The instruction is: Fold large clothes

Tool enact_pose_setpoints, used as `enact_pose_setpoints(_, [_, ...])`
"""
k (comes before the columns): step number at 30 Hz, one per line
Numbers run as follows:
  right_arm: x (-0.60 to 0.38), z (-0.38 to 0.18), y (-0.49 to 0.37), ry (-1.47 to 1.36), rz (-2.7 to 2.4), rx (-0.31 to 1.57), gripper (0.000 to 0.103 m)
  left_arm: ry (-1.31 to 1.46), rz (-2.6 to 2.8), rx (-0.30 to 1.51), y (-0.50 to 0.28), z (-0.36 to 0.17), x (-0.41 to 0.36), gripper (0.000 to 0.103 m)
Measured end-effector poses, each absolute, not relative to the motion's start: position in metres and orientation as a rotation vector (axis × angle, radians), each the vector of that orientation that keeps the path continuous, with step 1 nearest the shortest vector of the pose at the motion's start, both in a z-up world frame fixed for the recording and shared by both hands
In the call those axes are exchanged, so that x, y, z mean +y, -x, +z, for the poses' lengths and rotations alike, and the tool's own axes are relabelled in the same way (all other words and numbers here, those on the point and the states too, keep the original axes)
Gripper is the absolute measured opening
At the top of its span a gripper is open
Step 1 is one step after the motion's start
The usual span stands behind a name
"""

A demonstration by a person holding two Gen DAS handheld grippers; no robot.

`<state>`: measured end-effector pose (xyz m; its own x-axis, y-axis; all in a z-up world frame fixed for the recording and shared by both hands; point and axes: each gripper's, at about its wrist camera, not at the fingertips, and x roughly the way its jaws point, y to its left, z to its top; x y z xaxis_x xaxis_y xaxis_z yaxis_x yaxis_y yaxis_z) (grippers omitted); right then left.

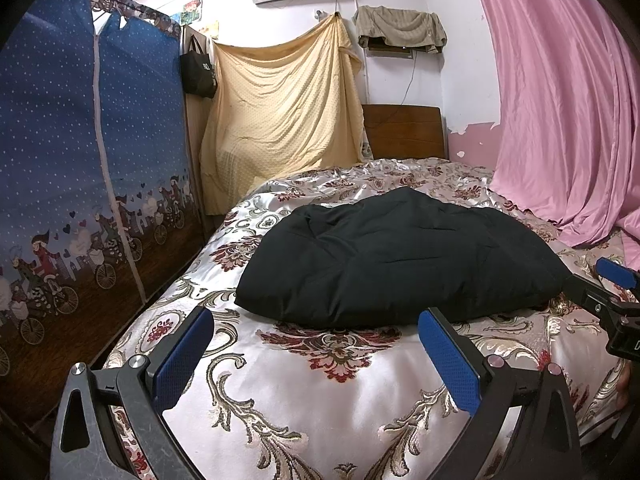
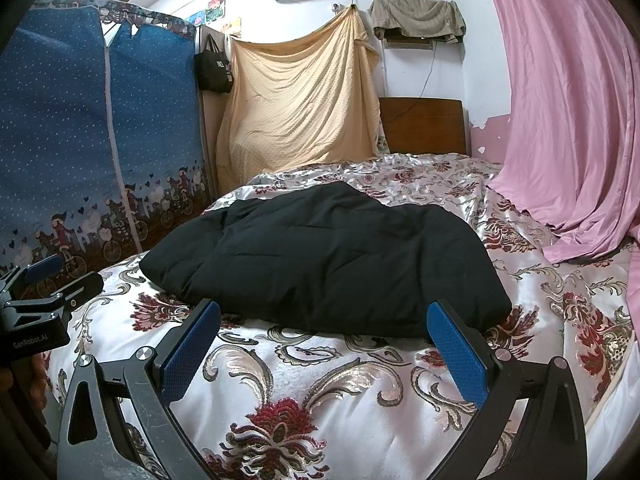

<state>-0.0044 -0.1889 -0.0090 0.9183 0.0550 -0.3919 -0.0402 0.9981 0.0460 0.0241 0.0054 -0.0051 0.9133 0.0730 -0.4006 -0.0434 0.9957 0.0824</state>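
A black padded garment (image 1: 400,258) lies folded in a thick bundle on the floral bedspread (image 1: 320,392); it also shows in the right wrist view (image 2: 332,260). My left gripper (image 1: 316,320) is open and empty, hovering above the bedspread just short of the garment's near edge. My right gripper (image 2: 324,310) is open and empty, its fingertips at the garment's near edge. The right gripper also appears at the right edge of the left wrist view (image 1: 612,292), and the left gripper at the left edge of the right wrist view (image 2: 52,280).
A blue fabric wardrobe (image 1: 80,168) stands left of the bed. A yellow cloth (image 1: 280,112) hangs at the back, beside a wooden headboard (image 1: 404,132). A pink curtain (image 1: 560,100) drapes onto the bed at right.
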Motion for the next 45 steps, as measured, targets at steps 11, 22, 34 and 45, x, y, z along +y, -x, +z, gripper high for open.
enact_pose_setpoints(11, [-0.186, -0.01, 0.005, -0.037, 0.05, 0.404, 0.101, -0.072, 0.06, 0.416, -0.024, -0.006, 0.005, 0.103])
enact_pose_setpoints(22, [-0.18, -0.013, 0.01, -0.037, 0.054, 0.408, 0.101, -0.072, 0.059, 0.42, -0.024, -0.006, 0.004, 0.103])
enact_pose_setpoints(34, [-0.177, -0.015, 0.008, -0.041, 0.059, 0.417, 0.101, -0.001, 0.063, 0.426, -0.023, -0.006, 0.019, 0.103])
enact_pose_setpoints(45, [-0.177, -0.014, 0.006, -0.044, 0.063, 0.425, 0.101, -0.017, 0.06, 0.415, -0.023, -0.006, 0.018, 0.103])
